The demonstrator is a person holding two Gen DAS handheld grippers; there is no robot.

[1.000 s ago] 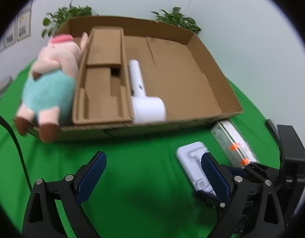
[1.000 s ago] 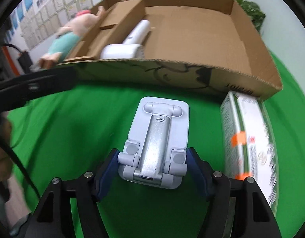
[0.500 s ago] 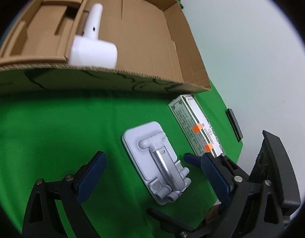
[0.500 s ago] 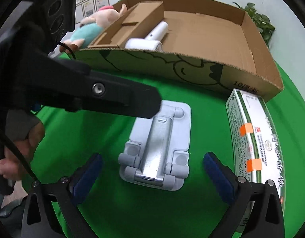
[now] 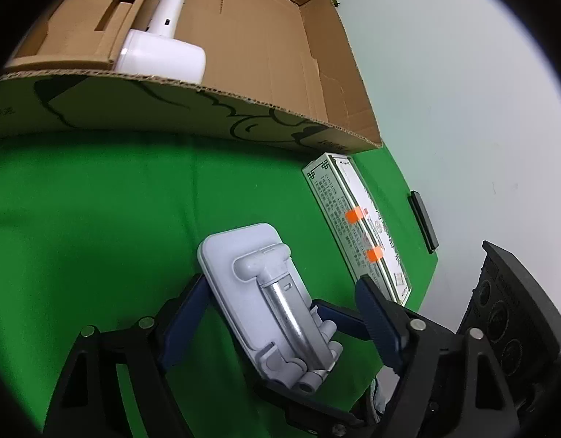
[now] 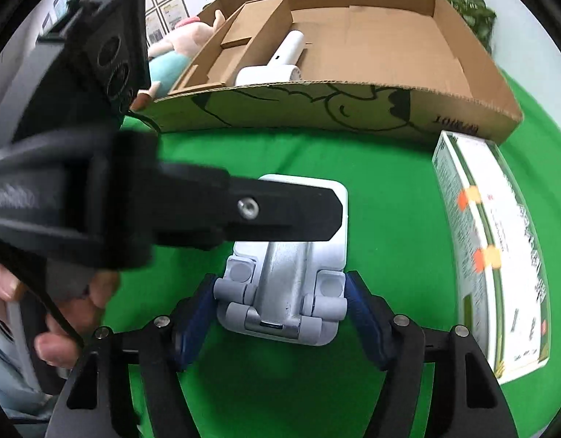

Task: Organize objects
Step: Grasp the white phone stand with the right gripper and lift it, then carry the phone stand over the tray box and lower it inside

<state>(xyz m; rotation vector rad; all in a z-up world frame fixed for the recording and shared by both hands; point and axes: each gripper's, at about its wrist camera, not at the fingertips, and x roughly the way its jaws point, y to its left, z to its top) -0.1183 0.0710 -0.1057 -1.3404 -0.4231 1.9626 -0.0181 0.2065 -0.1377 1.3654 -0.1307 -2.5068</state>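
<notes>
A folded white and silver phone stand [image 5: 269, 295] lies on the green cloth [image 5: 98, 219] in front of the cardboard box [image 5: 266, 116]. My left gripper [image 5: 280, 314] straddles it, jaws wide, left pad near its edge. My right gripper [image 6: 280, 314] is shut on the stand's hinged end [image 6: 280, 292], pads against both sides. The left gripper's finger [image 6: 244, 215] crosses over the stand in the right wrist view. A white hair dryer [image 5: 163, 47] lies in the box.
A long green and white carton [image 5: 357, 226] with orange tape lies right of the stand, also in the right wrist view [image 6: 492, 252]. A cardboard insert [image 6: 236, 43] sits in the box. A plush pig [image 6: 171, 58] leans at the box's left. A small black object [image 5: 422, 219] lies at the cloth's edge.
My right gripper opened half a second ago and has closed again on the stand's hinged end. My left gripper swung right and down to straddle the stand.
</notes>
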